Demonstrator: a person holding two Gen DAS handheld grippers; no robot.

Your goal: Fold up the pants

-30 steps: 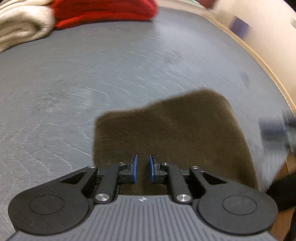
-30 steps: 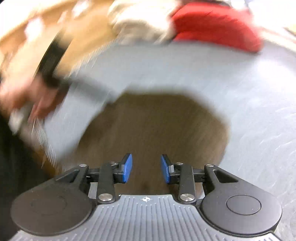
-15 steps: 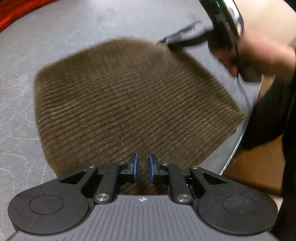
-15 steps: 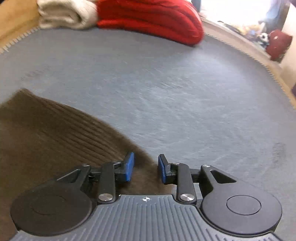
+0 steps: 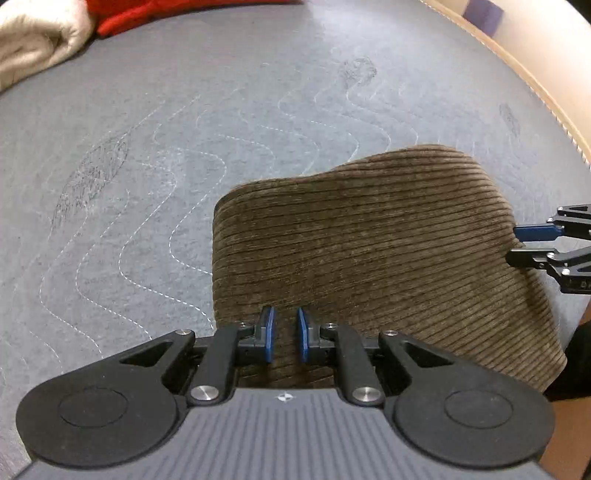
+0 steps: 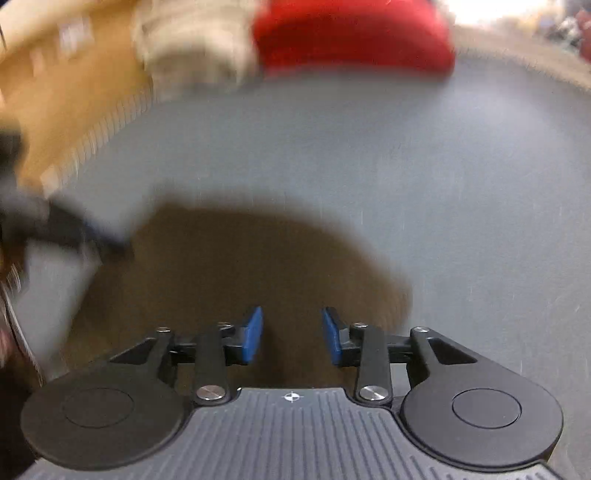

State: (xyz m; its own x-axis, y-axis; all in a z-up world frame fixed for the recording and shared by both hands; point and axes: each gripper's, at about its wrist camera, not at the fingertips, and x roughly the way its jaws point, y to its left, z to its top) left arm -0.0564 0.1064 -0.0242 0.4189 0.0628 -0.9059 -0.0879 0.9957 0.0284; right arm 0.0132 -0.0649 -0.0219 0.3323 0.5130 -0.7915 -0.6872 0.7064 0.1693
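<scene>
So the brown corduroy pants [image 5: 373, 254] are lying as a folded bundle on the grey quilted counter [image 5: 184, 147], sitting toward the near right part of it in the left wrist view, with the ribs of the fabric running across. The left gripper [image 5: 284, 334] is right over the near edge of the bundle, its blue fingers [image 5: 267, 332] set to a narrow gap with cloth showing between them, but I honestly can't tell if they're actually pinching anything or just hovering on top. The right gripper [image 5: 532, 243] pokes in from the right edge of that same view, its tips right at the right side of the pants, touching or nearly so. In its own camera, the right gripper [image 6: 291, 332] has its fingers [image 6: 253, 332] spread noticeably wider, nothing between them, with the brown fabric [image 6: 240, 266] below and ahead. That shot is pretty smeared with blur, so details are mushy, and the left gripper [image 6: 74, 232] is only a dark streak at the left edge of the pants there. At the far side of the counter there's a folded cream textile [image 5: 33, 40] and a red one [image 5: 177, 14] just beside it, well apart from the pants; both show up again, blurry, in the right wrist view.
</scene>
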